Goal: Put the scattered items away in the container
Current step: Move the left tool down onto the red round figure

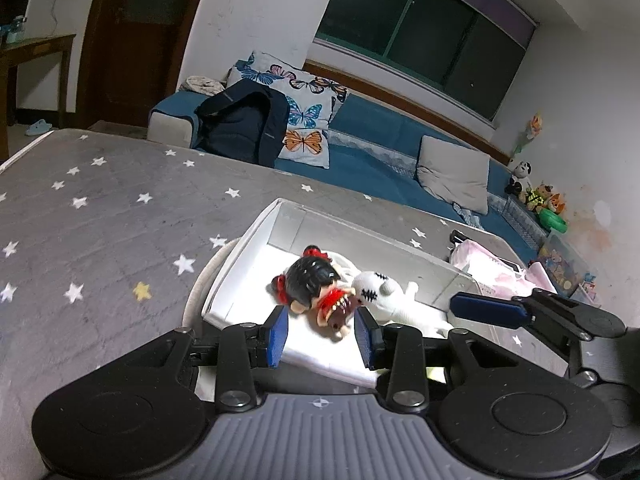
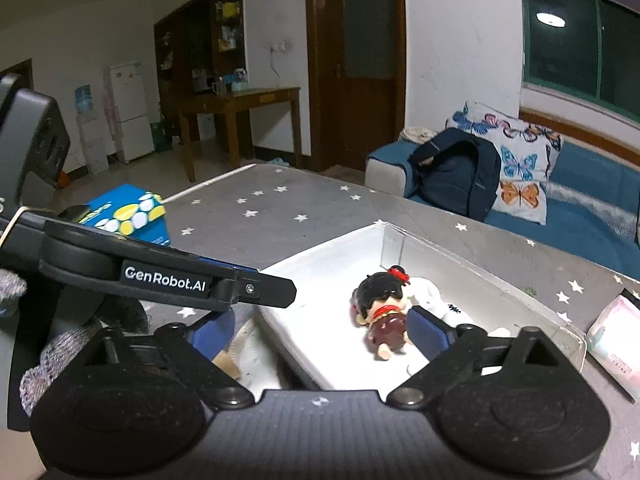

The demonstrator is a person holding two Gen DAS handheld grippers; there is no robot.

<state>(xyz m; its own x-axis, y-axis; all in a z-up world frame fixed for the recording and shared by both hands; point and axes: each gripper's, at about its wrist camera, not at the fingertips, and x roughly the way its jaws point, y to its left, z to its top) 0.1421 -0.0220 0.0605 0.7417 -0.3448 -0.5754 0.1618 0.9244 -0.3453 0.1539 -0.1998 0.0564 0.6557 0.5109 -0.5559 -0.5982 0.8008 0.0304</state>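
A white box (image 1: 256, 236) (image 2: 332, 248) stands on a grey star-patterned cloth. In it lie a small doll with black hair and a red dress (image 1: 316, 292) (image 2: 382, 308) and a white knitted toy (image 1: 384, 292) (image 2: 430, 292) beside it. My left gripper (image 1: 322, 334) is open just above the box, its blue pads to either side of the doll's feet, not touching it. My right gripper (image 2: 320, 332) is open wide over the box's near edge; one of its fingers (image 1: 486, 308) shows in the left wrist view. The left gripper's finger (image 2: 224, 284) crosses the right wrist view.
A pink packet (image 1: 488, 268) (image 2: 616, 336) lies right of the box. A blue and yellow carton (image 2: 128, 216) sits at the cloth's left. Behind is a blue sofa (image 1: 368, 148) with a dark backpack (image 1: 244, 124) (image 2: 456, 168) and butterfly pillows.
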